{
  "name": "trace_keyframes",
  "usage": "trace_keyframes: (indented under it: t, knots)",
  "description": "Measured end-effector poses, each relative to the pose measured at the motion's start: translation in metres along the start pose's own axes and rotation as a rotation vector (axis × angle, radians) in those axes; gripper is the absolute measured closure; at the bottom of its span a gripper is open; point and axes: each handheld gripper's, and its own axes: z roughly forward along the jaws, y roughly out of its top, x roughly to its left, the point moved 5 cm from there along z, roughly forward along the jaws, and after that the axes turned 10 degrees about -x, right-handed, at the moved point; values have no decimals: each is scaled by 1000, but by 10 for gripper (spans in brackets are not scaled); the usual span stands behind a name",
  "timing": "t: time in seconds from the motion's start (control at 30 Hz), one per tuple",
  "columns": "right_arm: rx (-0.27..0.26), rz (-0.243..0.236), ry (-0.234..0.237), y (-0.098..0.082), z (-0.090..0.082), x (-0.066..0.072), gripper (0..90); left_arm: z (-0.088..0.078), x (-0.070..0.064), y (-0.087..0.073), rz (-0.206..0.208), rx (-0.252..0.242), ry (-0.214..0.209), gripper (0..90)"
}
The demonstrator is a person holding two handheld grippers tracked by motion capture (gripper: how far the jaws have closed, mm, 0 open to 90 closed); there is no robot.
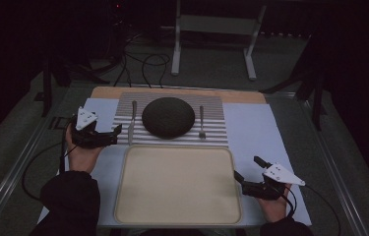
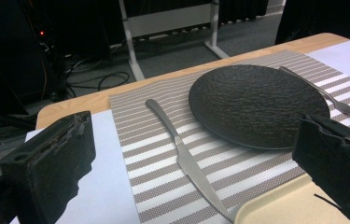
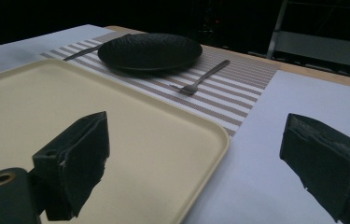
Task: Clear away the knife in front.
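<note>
A dark round textured plate [image 1: 168, 117] sits in the middle of a striped placemat [image 1: 215, 105]. A knife [image 1: 132, 121] lies left of the plate and a fork [image 1: 201, 121] right of it. A cream tray [image 1: 177, 184] lies empty in front of the mat. My left gripper [image 1: 115, 135] hovers open just left of the knife, jaws pointing right. In the left gripper view the knife [image 2: 182, 158] and plate [image 2: 256, 105] lie between the wide jaws. My right gripper [image 1: 249, 168] stands open at the tray's right edge, nothing in it; the tray rim [image 3: 210, 154] shows between its jaws.
A white sheet [image 1: 258, 128] covers the wooden table under the mat and tray. Beyond the far edge are cables [image 1: 145, 64] on the floor and a white metal stand [image 1: 214, 29]. Metal rails run along both sides of the table.
</note>
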Motion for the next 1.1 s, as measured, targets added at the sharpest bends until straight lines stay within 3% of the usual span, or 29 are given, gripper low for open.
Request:
trace_keyframes:
  t: [0.67,1.1]
  knots:
    - [-2,0,2,0,0,0,76,23,0,3,-1,38,7,0]
    - [-3,-2,2,1,0,0,76,44,-2,1,-4,91,18,0]
